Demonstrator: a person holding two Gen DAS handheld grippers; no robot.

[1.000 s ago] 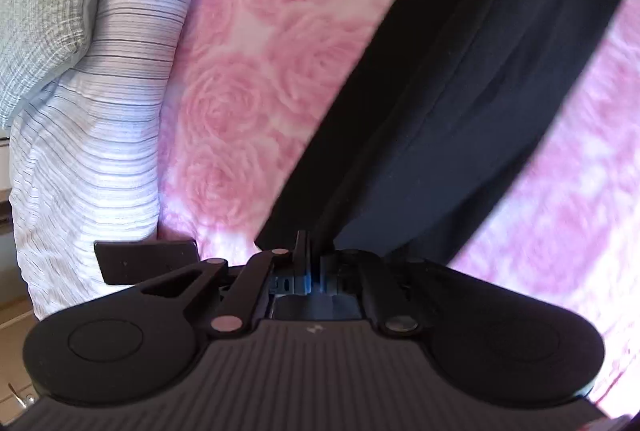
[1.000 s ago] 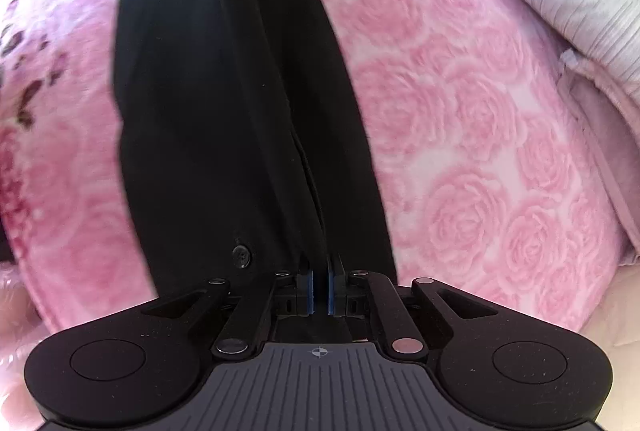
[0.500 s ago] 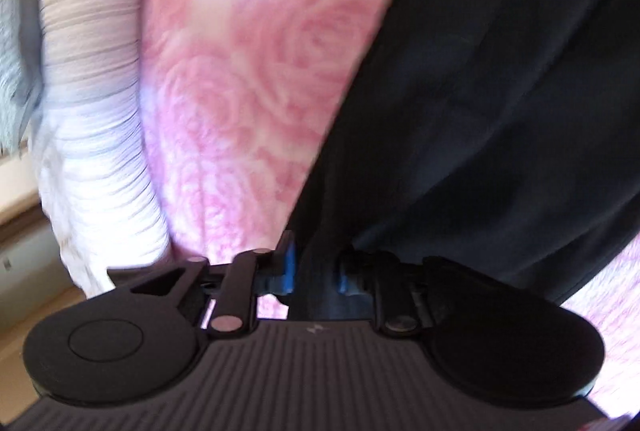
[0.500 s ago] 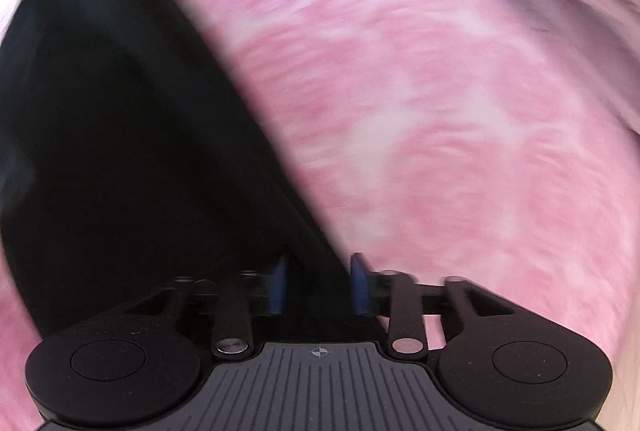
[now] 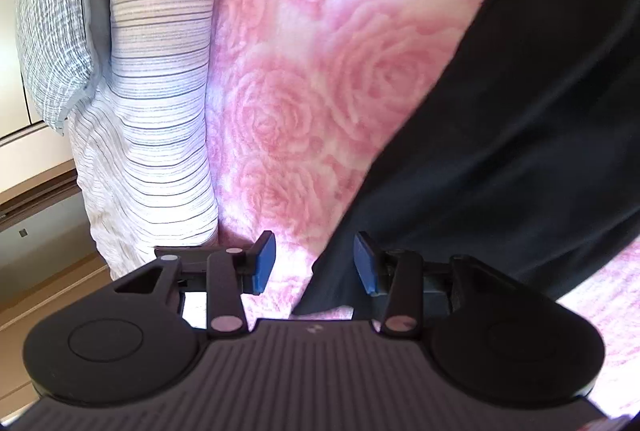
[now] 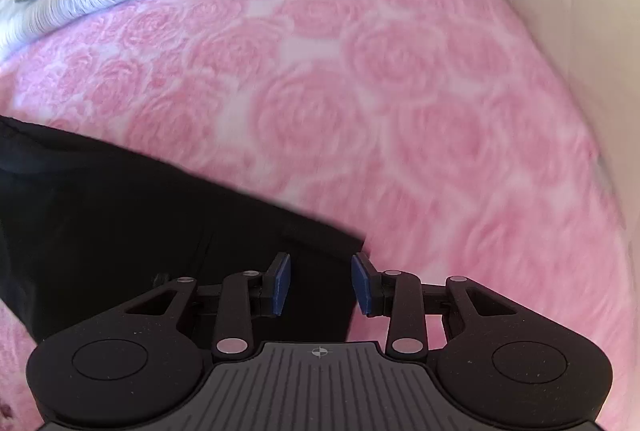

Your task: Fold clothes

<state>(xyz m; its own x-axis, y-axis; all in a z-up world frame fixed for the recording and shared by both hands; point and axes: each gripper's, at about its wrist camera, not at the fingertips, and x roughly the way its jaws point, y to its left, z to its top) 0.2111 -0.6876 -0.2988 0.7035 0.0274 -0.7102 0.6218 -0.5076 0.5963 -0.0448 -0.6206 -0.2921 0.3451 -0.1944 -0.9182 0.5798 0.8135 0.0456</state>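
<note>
A black garment [image 5: 520, 135] lies spread flat on the bed's pink rose blanket [image 5: 320, 71]. The left tongs [image 5: 315, 263] are opening, blue pads apart, a corner of the cloth between them but not pinched. The right tongs [image 6: 321, 285] stand partly open over another corner [image 6: 320, 235], gripping nothing. A striped pillow [image 5: 160, 91] sits at the blanket's edge

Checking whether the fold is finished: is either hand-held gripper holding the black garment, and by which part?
Nothing is held. The left hand-held gripper is opening and the right stands open over the black garment's edge, pads clear.
</note>
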